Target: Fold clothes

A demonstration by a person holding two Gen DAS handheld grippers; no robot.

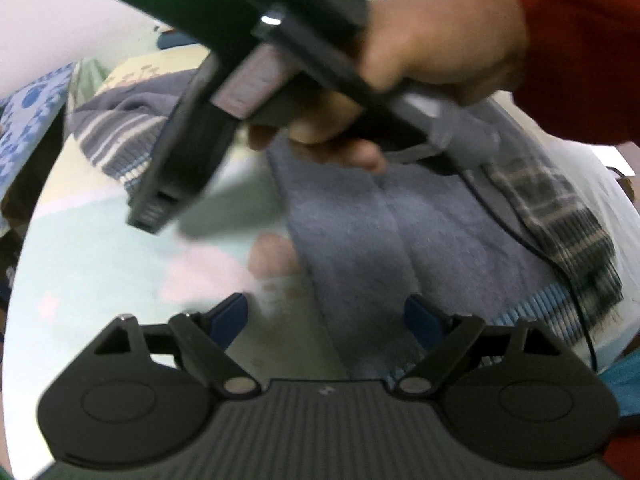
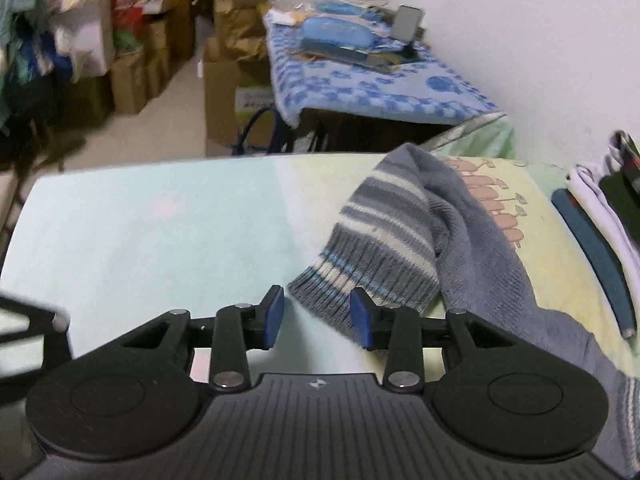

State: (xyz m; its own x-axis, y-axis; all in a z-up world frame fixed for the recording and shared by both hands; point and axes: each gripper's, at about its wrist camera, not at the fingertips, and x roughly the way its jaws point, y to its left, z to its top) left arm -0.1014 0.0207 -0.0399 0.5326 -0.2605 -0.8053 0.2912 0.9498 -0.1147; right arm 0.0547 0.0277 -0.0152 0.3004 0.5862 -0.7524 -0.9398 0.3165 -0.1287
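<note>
A grey-blue knit sweater lies spread on the bed, its striped sleeve bunched at the far left. My left gripper is open and empty, just above the sweater's body. In the right wrist view my right gripper is open and empty, its fingers either side of the striped sleeve cuff, just short of it. The right gripper also shows in the left wrist view, held by a hand in a red sleeve, blurred.
A plaid scarf lies on the sweater's right side. The bed sheet is pale green. Folded clothes are stacked at the bed's right. A side table with a blue cloth and cardboard boxes stand beyond the bed.
</note>
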